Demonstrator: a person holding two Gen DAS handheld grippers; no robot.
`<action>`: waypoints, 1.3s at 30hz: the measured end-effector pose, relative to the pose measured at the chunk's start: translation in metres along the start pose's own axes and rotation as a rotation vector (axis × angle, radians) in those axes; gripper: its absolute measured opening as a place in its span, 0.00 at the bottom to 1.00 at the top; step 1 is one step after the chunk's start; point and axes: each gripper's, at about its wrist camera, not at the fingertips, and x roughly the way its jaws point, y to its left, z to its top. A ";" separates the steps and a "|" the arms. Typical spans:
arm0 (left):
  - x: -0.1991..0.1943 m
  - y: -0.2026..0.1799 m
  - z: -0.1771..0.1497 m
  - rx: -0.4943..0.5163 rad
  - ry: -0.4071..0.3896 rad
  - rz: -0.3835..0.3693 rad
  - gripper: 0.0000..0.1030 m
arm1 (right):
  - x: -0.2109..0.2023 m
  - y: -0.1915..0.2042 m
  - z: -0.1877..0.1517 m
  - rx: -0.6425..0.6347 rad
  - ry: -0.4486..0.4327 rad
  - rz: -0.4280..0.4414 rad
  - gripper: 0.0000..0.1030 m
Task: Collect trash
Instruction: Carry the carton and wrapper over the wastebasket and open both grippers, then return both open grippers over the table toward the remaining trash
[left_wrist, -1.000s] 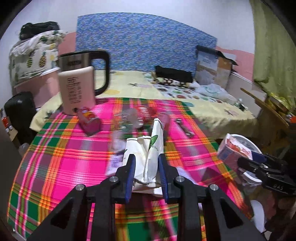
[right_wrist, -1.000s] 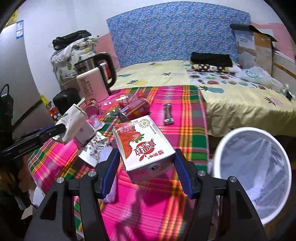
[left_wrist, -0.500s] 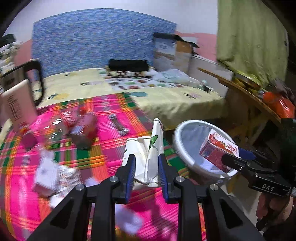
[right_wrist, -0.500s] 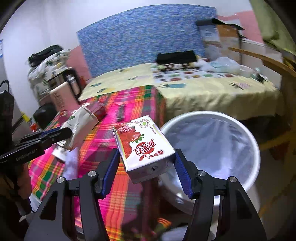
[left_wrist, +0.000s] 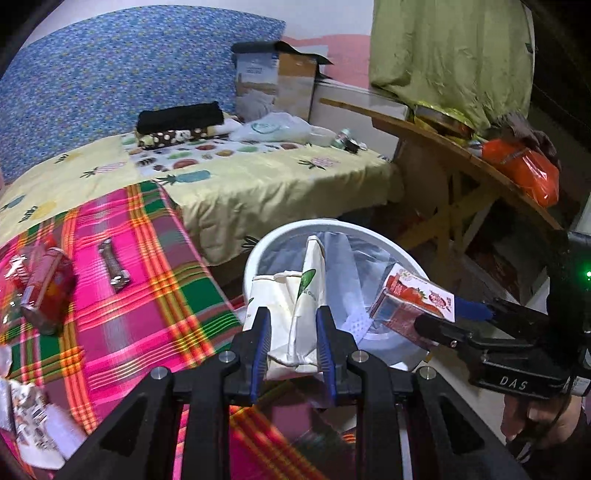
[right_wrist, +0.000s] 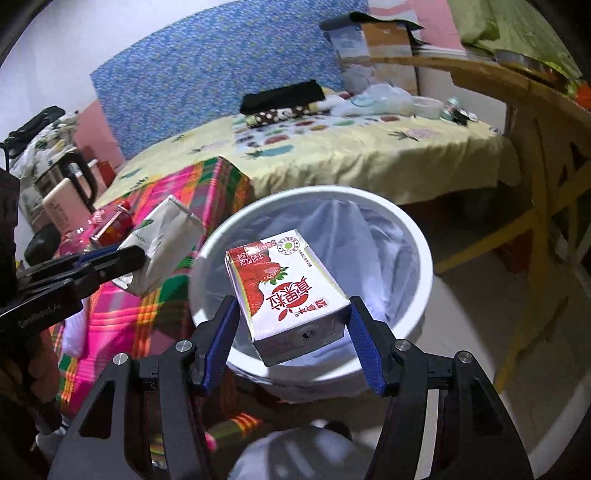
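Observation:
My left gripper (left_wrist: 292, 334) is shut on a crumpled white paper bag (left_wrist: 295, 295) with a green leaf print, held at the near left rim of the white trash bin (left_wrist: 255, 258). My right gripper (right_wrist: 291, 317) is shut on a strawberry drink carton (right_wrist: 284, 288), red and white, hanging over the bin's (right_wrist: 424, 266) open mouth. The bin has a pale liner inside. In the right wrist view the left gripper (right_wrist: 125, 258) with the paper bag (right_wrist: 162, 247) shows at the left; the right gripper (left_wrist: 454, 314) with the carton (left_wrist: 410, 299) shows in the left wrist view.
A table with a pink plaid cloth (left_wrist: 129, 258) lies left of the bin, bearing a red can (left_wrist: 48, 291), a small dark wrapper (left_wrist: 112, 266) and paper scraps (left_wrist: 33, 424). A bed (left_wrist: 258, 173) stands behind, a wooden table (left_wrist: 461, 155) at the right. A kettle (right_wrist: 66, 192) stands far left.
Both grippers swung right from above the plaid table to the white bin, each keeping its load. The carton now hangs over the bin's mouth and the paper bag has reached its rim.

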 end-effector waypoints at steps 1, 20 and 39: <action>0.003 -0.003 0.000 0.004 0.005 -0.006 0.26 | 0.002 -0.002 -0.001 0.006 0.009 -0.008 0.59; 0.030 -0.012 0.007 -0.004 0.044 -0.091 0.52 | 0.005 -0.016 -0.003 0.022 0.039 -0.033 0.61; -0.029 0.027 -0.019 -0.101 -0.018 0.095 0.52 | -0.014 0.031 0.000 -0.038 -0.024 0.065 0.61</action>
